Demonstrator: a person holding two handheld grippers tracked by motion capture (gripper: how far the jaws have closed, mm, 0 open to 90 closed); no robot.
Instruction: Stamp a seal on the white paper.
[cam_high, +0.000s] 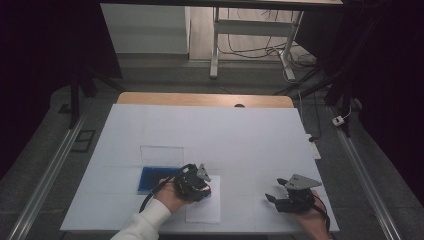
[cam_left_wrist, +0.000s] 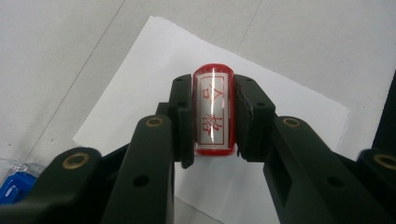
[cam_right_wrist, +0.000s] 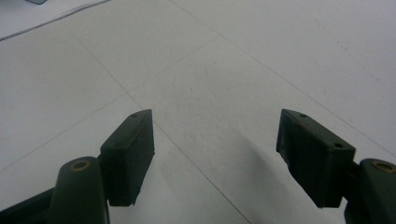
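Left gripper (cam_left_wrist: 212, 119) clamped on a red rubber stamp (cam_left_wrist: 213, 112), pads pressing both sides of its clear, red-lettered body; seen in the left gripper view at centre frame, directly above a white sheet of paper (cam_left_wrist: 289, 100); whether the stamp's face touches the sheet, impossible to tell, the base being hidden behind the barrel and the jaws. In the high view, left gripper (cam_high: 192, 182) low and centre, over the top edge of the same paper (cam_high: 202, 210), held by a hand in a white sleeve (cam_high: 145, 222). Blue ink pad (cam_high: 150, 179) just to the left of it, with its clear lid (cam_high: 161, 156) lying open above; a corner of that blue pad (cam_left_wrist: 14, 186) also at the lower left of the left gripper view.

Right gripper (cam_high: 280, 195) at lower right of the high view, well apart from stamp and paper, jaws spread wide with nothing between; confirmed in the right gripper view (cam_right_wrist: 215, 154), bare white table cover (cam_right_wrist: 224, 56) beyond the pads.

Judged by the layout: stamp picked up, lid off the pad, stamp brought over the paper; no red imprint visible on the exposed part of the sheet, so the pressing either under way or not yet done; after that, likely lifting clear and setting the stamp down.
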